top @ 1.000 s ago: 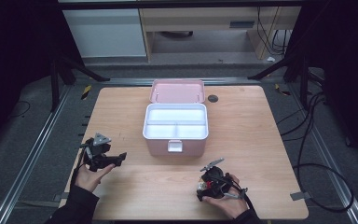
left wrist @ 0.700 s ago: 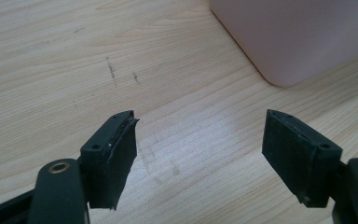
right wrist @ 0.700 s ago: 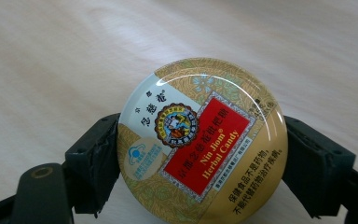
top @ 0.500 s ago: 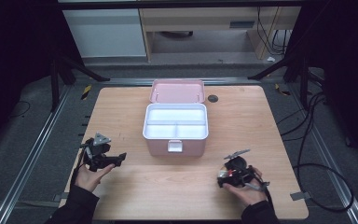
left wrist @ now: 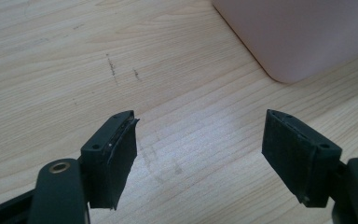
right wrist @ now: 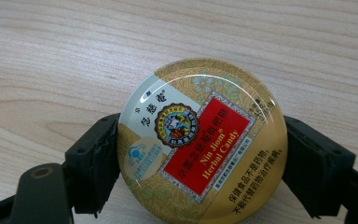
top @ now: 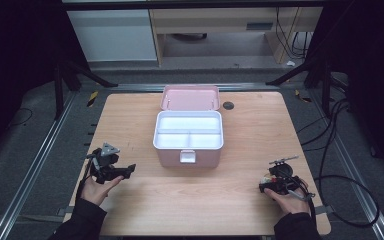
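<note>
On the wooden table [top: 250, 200], largest first: a pink box [top: 188, 131] stands near the middle, its lid [top: 190, 97] thrown back and its white tray of compartments empty. Well apart from it, near the table's right front corner, the right gripper [top: 269, 186] is clamped on a round candy tin [right wrist: 201, 143], one jaw against each side of the rim. The tin is held just above the wood, lid up. The left gripper [left wrist: 200, 158] hovers over bare table by the box's corner, jaws apart with nothing between them.

Handling judgement: the tin looks like thin metal, stiff and light, not fragile. Its glossy domed lid would likely be slippery, so the rim (where the jaws now sit, across the widest part) is the sound place to hold; an off-centre grip might let it squirt out.

Appearance: a gold patterned face, a red panel reading "Nin Jiom Herbal Candy", a round emblem beside it, and a pale sector with Chinese characters. Light glints off the lid.
</note>
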The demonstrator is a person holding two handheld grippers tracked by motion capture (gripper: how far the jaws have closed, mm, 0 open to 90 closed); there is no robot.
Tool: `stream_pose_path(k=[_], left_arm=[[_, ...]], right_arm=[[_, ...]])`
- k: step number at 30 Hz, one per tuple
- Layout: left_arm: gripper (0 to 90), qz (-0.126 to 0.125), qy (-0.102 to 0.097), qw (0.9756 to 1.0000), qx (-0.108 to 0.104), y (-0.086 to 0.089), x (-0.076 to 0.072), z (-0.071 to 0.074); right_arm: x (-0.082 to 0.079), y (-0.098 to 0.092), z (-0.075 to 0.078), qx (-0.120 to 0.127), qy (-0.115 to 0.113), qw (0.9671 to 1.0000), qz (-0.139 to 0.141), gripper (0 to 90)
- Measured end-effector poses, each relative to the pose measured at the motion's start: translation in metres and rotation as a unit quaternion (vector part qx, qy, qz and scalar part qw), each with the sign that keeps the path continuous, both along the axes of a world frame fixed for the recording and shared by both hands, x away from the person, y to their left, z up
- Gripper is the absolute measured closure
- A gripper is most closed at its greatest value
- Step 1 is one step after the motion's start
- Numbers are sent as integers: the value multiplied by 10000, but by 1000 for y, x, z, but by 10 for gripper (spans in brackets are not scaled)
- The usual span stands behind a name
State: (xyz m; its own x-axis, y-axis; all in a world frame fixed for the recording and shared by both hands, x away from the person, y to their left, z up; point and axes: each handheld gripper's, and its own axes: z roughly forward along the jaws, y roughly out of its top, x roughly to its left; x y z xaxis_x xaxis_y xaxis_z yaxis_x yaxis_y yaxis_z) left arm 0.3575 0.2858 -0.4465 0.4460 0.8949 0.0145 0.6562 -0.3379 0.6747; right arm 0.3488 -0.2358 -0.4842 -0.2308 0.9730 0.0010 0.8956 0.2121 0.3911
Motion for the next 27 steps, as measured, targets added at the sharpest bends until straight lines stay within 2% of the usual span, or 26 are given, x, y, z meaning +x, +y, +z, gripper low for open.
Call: stream_pose_path(k=[5,7,9,11,13,14,17,19,21,22,23,24,27], left_arm=[[251,-31,-122,9999,105,-1,0,-1],[255,5,-165,9997,181,0,0,0],[285,-55,-123,9998,165,0,1,0],[278,-18,-218,9995,220,0,1,0],[270,-18,-199,9996,188,1,1,1],[270,1,-192,9997,162,1,1,1],[281,-13,-205,9997,153,1,2,2],[258,19,-188,9997,120,2,3,4],[241,41,-197,9998,60,2,3,8],[239,53,-207,9998,57,1,3,9],[242,51,-203,9998,13,1,4,11],[242,48,-205,9998,-12,0,5,13],[244,-46,-257,9996,-108,-3,10,19]], right_arm=[[1,-1,-2,54,14,10000,-21,202],[1,-3,-3,57,-34,10000,17,162],[1,-3,-3,69,-28,10000,3,151],[1,-4,0,123,-100,9999,25,133],[0,-3,5,142,-320,9994,43,125],[0,-3,5,142,-320,9994,43,125],[-1,-1,14,166,-579,9982,78,136],[-3,1,20,173,-847,9962,108,143],[-4,2,26,227,-1144,9929,228,149],[-4,4,29,245,-1291,9909,289,154],[-4,7,34,338,-1522,9870,385,157],[-4,7,34,338,-1522,9870,385,157],[0,14,42,529,-1754,9816,545,164]])
